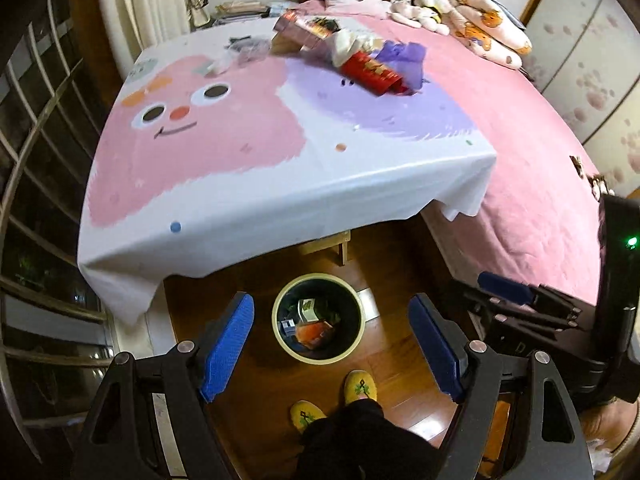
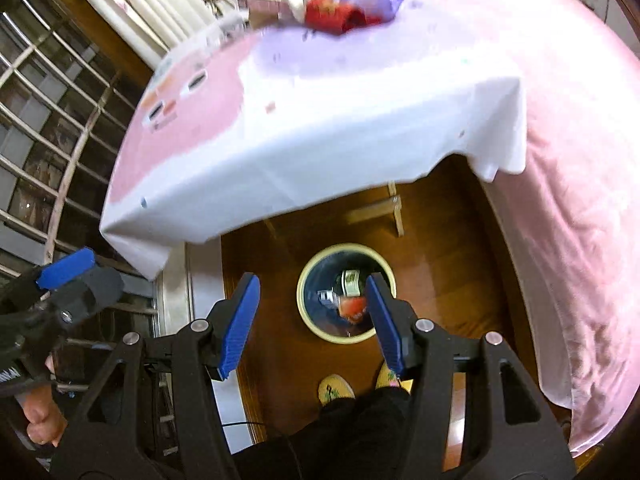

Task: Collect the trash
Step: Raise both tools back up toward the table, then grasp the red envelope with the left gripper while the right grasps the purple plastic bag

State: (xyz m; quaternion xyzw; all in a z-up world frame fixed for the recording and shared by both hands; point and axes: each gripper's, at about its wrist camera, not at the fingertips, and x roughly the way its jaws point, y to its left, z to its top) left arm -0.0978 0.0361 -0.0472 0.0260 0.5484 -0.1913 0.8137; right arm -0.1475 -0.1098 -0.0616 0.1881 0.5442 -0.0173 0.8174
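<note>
- Pink bedding covers the bed, which lies ahead and to the right of our hand-held grippers; it is the largest thing in sight.
- White cloth with a pink cartoon face drapes the surface, which sits ahead of and above both sets of jaws in each view.
- Trash pile of a red box, purple wrapping and other packets lies at the far side of that surface, well beyond our reach for now.
- Bin stands on the wooden floor, framed between our fingers, with packets already inside.
- Left hand-held gripper is spread wide and holds nothing; right hand-held gripper is parted and empty too.
- We judge one drop is done; next we must reach forward to the pile and close on a piece.
</note>
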